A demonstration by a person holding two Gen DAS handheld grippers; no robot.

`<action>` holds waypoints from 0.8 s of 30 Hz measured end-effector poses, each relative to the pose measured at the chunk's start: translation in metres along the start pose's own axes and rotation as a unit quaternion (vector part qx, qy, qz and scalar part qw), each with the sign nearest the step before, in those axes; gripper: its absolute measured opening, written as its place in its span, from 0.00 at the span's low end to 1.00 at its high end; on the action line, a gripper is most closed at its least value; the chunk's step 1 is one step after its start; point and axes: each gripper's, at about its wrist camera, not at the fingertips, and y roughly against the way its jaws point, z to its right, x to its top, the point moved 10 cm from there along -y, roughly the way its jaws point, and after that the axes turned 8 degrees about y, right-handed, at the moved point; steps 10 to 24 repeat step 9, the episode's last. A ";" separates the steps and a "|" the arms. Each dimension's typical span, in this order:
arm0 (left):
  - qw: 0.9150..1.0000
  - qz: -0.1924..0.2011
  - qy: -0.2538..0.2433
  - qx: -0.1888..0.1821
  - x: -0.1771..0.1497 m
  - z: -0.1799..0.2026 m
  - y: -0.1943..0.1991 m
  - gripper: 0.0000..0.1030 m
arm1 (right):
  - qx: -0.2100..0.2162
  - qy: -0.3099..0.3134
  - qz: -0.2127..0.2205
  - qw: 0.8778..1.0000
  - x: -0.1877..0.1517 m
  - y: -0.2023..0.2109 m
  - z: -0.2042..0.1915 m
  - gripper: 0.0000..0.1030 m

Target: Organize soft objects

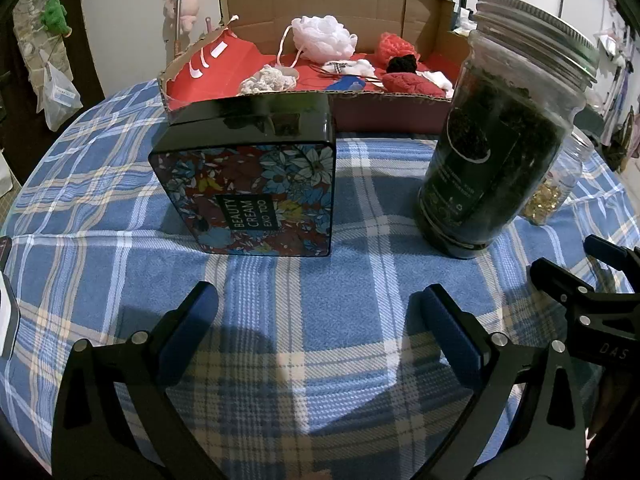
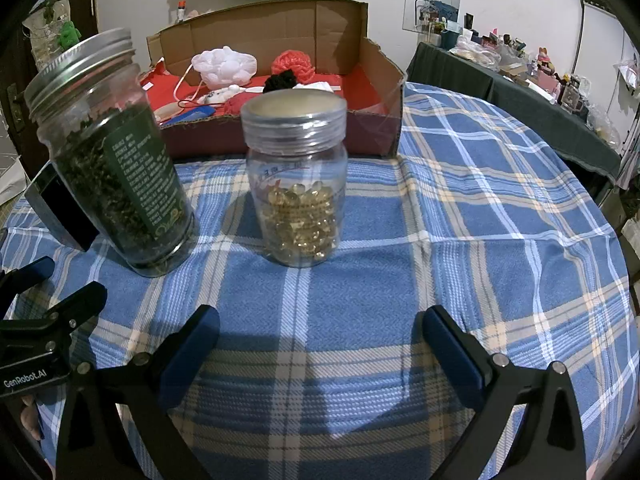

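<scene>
A cardboard box [image 1: 392, 110] with a red lining stands at the far side of the table. Several soft things lie in it: a white mesh puff [image 1: 322, 38], an orange-red puff [image 1: 396, 48], a black knitted piece [image 1: 402, 63], a red pad [image 1: 412, 84] and a cream knitted piece [image 1: 266, 80]. The box [image 2: 280, 132] and the white puff [image 2: 226, 64] also show in the right wrist view. My left gripper [image 1: 314, 312] is open above the cloth, nothing between its fingers. My right gripper [image 2: 320, 334] is open too, near the front of the table.
A floral tin [image 1: 256, 192] marked BEAUTY CREAM stands before the box. A tall jar of dark dried leaves [image 1: 496, 148] with a metal lid stands right of it. A small jar of golden capsules [image 2: 298, 184] stands further right. The blue plaid cloth [image 2: 460, 240] covers the round table.
</scene>
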 end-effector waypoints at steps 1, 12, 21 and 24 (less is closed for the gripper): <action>1.000 0.000 0.000 0.000 0.000 0.000 0.000 1.00 | 0.000 0.000 0.000 1.000 0.000 0.000 -0.001 1.00; 1.000 0.000 0.000 0.000 0.000 0.000 0.000 1.00 | 0.000 0.000 0.000 1.000 0.000 0.000 -0.001 1.00; 1.000 0.000 0.000 0.000 0.000 0.000 0.000 1.00 | 0.000 0.000 0.000 1.000 0.000 0.000 -0.001 1.00; 1.000 0.000 0.000 0.000 0.000 0.000 0.000 1.00 | 0.000 0.000 0.000 1.000 0.000 0.000 -0.001 1.00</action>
